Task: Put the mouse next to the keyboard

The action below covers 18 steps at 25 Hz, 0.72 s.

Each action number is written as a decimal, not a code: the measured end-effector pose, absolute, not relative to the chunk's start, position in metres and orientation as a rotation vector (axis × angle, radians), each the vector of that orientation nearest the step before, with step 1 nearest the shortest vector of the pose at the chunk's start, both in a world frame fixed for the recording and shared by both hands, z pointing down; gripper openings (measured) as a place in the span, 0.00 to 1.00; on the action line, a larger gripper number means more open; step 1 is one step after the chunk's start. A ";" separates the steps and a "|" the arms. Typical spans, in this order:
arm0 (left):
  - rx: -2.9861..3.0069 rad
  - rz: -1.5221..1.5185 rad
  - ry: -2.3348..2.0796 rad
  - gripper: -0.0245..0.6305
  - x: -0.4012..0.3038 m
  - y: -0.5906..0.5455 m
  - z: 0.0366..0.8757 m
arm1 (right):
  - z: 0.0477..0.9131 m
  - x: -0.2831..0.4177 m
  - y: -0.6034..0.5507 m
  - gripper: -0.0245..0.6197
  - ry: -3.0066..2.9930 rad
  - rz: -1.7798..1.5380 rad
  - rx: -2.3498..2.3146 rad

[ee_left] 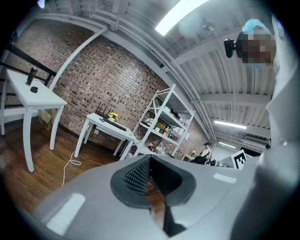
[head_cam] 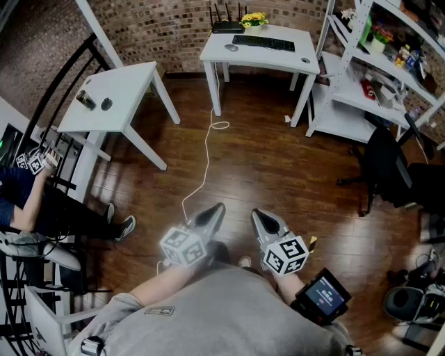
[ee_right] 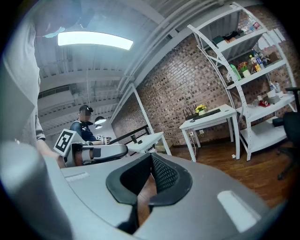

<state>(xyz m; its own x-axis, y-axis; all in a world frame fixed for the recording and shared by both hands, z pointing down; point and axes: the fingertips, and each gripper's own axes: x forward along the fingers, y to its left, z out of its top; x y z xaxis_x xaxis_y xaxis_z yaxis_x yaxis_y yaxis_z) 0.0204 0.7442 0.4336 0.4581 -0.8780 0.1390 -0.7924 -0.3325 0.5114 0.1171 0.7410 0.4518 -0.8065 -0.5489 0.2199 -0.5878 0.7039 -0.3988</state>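
Wood-plank floor (head_cam: 278,167), dark brown, runs open from the two grippers up to the far white table (head_cam: 278,59) and is crossed only by a white cable (head_cam: 205,156) that loops near that table's left legs.

- Far white table, against the brick wall: black keyboard (head_cam: 263,43), a router (head_cam: 226,26) and yellow flowers (head_cam: 254,19) behind it, and a pale oval item (head_cam: 231,47) just beside the keyboard's left end.
- Near-left white table (head_cam: 132,83), set at an angle: a small dark rounded thing, apparently the mouse (head_cam: 106,104), near the left edge and well apart from the keyboard. A dark oblong item (head_cam: 85,99) lies just beside it.
- Right edge: white shelf unit (head_cam: 348,118) stocked with small goods, and a black office chair (head_cam: 386,167) in front of it, narrowing the right side.
- Left edge: a seated person (head_cam: 42,208) with legs stretched onto the floor beside the near-left table.
- Left gripper (head_cam: 219,206): held low and close to the body, jaws clenched together, only floor showing behind the pads.
- Right gripper (head_cam: 256,212): alongside it and near, jaws likewise clenched on themselves.
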 end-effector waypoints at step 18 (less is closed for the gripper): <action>2.253 -0.269 -1.330 0.04 -0.135 0.515 0.435 | 0.448 -0.018 0.516 0.06 -2.759 0.612 1.132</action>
<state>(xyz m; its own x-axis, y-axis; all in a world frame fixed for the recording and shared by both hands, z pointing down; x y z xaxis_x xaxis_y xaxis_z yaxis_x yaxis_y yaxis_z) -0.1353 0.5154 0.4350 0.5018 -0.8609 0.0835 -0.7608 -0.3934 0.5162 -0.0181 0.5160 0.4483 -0.7196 -0.6526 0.2371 -0.6917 0.6436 -0.3277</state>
